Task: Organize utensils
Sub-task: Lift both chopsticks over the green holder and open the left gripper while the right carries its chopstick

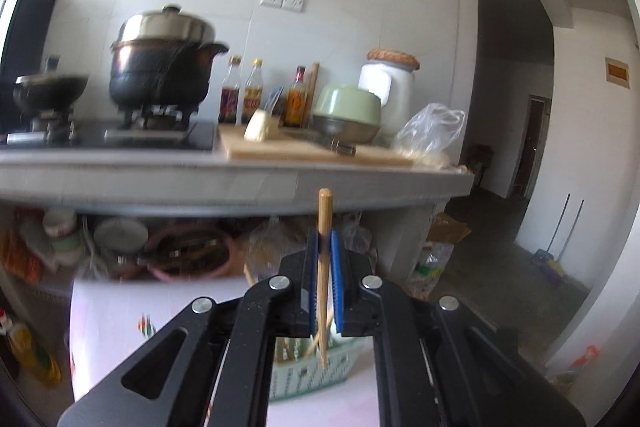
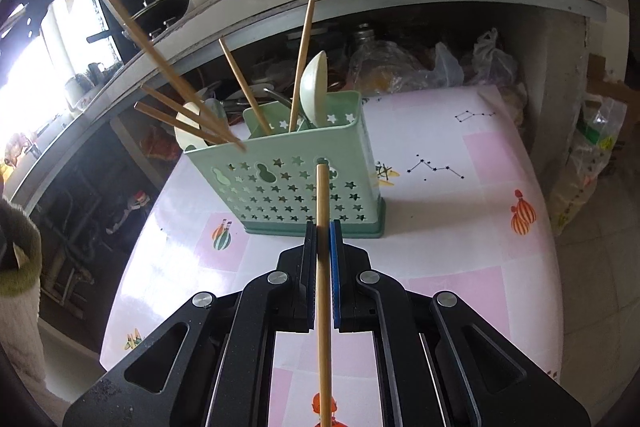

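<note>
A green utensil basket with star holes stands on the pink patterned table. It holds several wooden chopsticks and two pale spoons. My right gripper is shut on a wooden chopstick, just in front of the basket. My left gripper is shut on another chopstick and holds it above the basket. In the right wrist view that chopstick slants down from the upper left, its tip at the basket's left rim.
A grey kitchen counter behind the table carries a black pot, a wok, bottles, a cutting board and bowls. Plastic bags and pots fill the shelf under it. Bare floor lies to the right.
</note>
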Demonstrator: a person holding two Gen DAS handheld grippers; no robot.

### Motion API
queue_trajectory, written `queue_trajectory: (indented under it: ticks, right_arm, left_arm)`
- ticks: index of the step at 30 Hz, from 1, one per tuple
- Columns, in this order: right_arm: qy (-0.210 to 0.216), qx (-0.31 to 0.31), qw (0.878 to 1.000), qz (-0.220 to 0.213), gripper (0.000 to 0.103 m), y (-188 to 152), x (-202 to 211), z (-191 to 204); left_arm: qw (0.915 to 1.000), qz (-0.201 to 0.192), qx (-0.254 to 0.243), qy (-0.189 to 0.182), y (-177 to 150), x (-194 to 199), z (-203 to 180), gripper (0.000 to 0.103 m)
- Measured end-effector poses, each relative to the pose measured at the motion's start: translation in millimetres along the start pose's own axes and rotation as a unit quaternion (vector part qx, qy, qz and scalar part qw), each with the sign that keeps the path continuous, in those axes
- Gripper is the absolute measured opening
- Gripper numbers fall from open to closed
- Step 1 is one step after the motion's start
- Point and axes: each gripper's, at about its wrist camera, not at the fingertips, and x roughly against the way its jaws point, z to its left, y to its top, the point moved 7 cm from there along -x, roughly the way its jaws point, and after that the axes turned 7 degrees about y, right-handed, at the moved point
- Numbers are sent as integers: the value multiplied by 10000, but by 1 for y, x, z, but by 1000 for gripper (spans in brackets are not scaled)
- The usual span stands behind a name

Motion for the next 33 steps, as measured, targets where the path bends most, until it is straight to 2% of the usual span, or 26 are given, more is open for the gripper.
queue_trajectory:
  ticks: [4,10,13,22,30,32,33]
  right_arm:
    - [-21,-55,10000,-38,4,2,1,-4]
    - [-66,-92,9999,-33,4,3,1,-9]
    - [-70,-100,9999,-41,4,4,1,-10]
    - [-95,-110,9999,-31,4,3,2,-9]
    - [-94,-98,9999,-48,5,4,6,-8]
    - [-102,-93,9999,-56,4,4,7,-8]
    - [-108,-85,9999,-63,5,5,8,-8]
  left_arm:
    - [9998,-80,-145,105,14,-15,-5,5]
    - [9988,7,-193,440,11,-49,4,5]
    - [9981,48,-158,597,0,-65,12,5]
    - [9970,358,116,681,-57,-103,30,5]
    - [9955,640,158,682,-92,-107,36,7]
    - [9956,642,147,667,-94,-105,36,10]
    - [9957,632,168,650,-95,-104,37,16]
